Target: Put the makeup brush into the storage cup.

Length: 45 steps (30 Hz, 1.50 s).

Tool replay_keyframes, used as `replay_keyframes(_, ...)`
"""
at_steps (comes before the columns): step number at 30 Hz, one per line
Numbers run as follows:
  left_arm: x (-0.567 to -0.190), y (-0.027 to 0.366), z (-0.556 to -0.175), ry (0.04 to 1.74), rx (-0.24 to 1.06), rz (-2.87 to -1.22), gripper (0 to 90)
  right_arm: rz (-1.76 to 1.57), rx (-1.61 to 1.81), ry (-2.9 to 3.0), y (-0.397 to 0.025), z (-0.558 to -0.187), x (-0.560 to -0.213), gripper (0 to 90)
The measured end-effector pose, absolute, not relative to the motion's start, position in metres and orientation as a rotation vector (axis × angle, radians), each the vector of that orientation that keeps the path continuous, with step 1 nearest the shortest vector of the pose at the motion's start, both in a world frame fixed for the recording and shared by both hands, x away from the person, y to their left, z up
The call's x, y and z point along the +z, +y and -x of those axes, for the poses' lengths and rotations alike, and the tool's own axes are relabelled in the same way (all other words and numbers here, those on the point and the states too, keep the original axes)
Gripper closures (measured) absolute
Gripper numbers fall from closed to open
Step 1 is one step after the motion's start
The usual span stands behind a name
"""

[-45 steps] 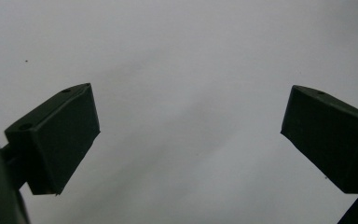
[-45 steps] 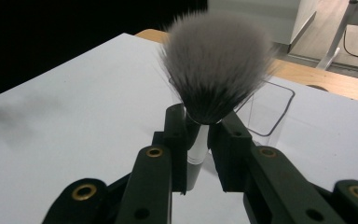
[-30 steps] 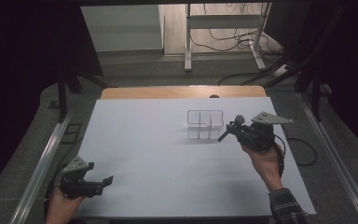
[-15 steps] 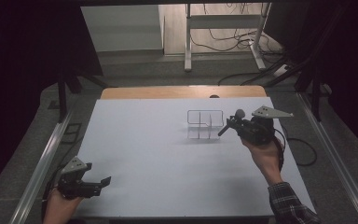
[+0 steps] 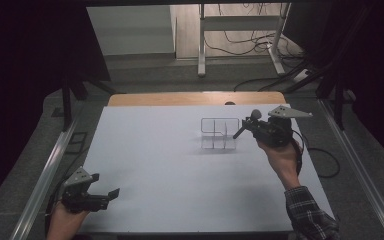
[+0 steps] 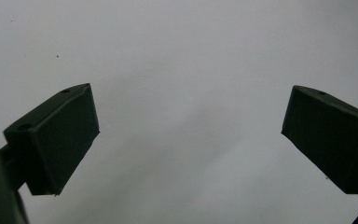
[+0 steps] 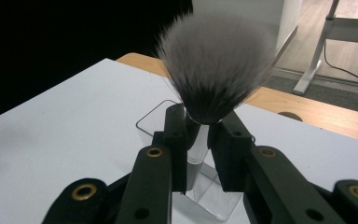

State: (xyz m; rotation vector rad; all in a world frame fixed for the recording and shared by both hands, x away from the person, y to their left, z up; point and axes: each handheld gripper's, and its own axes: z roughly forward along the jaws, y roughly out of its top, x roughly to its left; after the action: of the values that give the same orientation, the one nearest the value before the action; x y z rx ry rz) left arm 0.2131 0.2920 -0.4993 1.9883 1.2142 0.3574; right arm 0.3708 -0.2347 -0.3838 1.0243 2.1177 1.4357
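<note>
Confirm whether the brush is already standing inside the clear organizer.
No: the right gripper holds the brush by its handle, bristles up, above the clear organizer, not inside it.

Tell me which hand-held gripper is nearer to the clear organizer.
Right. The right hand-held gripper, shut on a brush, is just beside the clear organizer; the left hand-held gripper is far off at the table's near left corner.
</note>
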Motion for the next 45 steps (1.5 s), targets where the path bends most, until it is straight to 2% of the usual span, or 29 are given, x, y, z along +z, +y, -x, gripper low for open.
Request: replay_keyframes(45, -0.499, 0.289, -0.213, 1.191, 0.362, -1.998, 4.1, -1.060, 1.392, 2.080, -0.229, -0.419, -0.382, 76.3)
